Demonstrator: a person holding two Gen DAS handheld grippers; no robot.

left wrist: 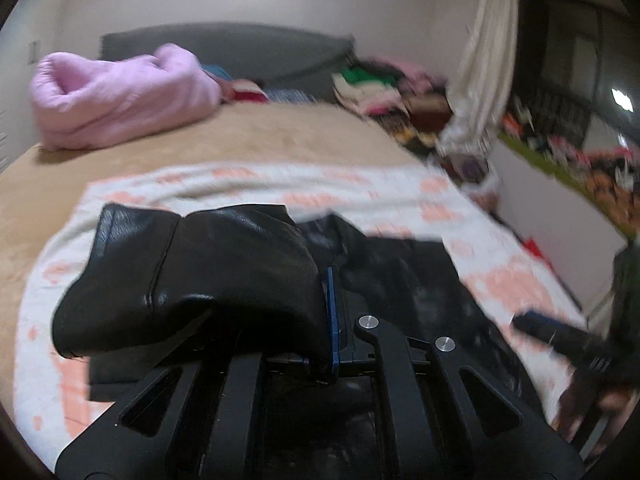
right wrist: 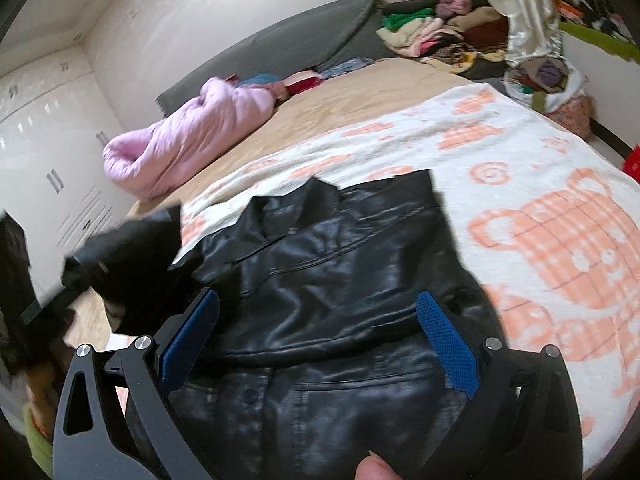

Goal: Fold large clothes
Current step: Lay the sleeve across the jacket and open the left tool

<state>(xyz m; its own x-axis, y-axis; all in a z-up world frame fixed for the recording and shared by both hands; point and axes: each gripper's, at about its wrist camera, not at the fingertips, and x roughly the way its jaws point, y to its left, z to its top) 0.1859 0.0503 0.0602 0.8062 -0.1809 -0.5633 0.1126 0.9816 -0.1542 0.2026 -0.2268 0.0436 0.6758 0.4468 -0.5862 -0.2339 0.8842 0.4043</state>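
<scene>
On the bed (right wrist: 360, 92), over a white blanket with orange bears (right wrist: 560, 184), lies a black leather jacket (right wrist: 320, 288), collar toward the upper middle of the right wrist frame, button front at the bottom. Left tool (left wrist: 334, 316) clamped narrow on a black sleeve (left wrist: 192, 272), which bulges up over the left side of the left wrist frame. Right tool (right wrist: 320, 344) spread wide and empty, blue pads (right wrist: 448, 344) straddling the jacket's chest without pressing on it.

Likely step: carry the sleeve across the body to lay it flat. Best done by keeping the pinch firm near the cuff, lifting just enough to clear the chest, then lowering along the shoulder seam so the leather creases there and not mid-arm. Stiff, slick material; likely to spring back, so worth pinning the torso with the free tool before letting go.

Room to move: bare blanket at right of the right wrist frame, tan sheet toward the top. Pink quilt (right wrist: 188, 140) at upper left, well apart from the jacket. Clothes pile (right wrist: 440, 28) at upper right, also well apart. Bed edge close at lower left of the right wrist frame, near the sleeve; better to swing inward than outward.
</scene>
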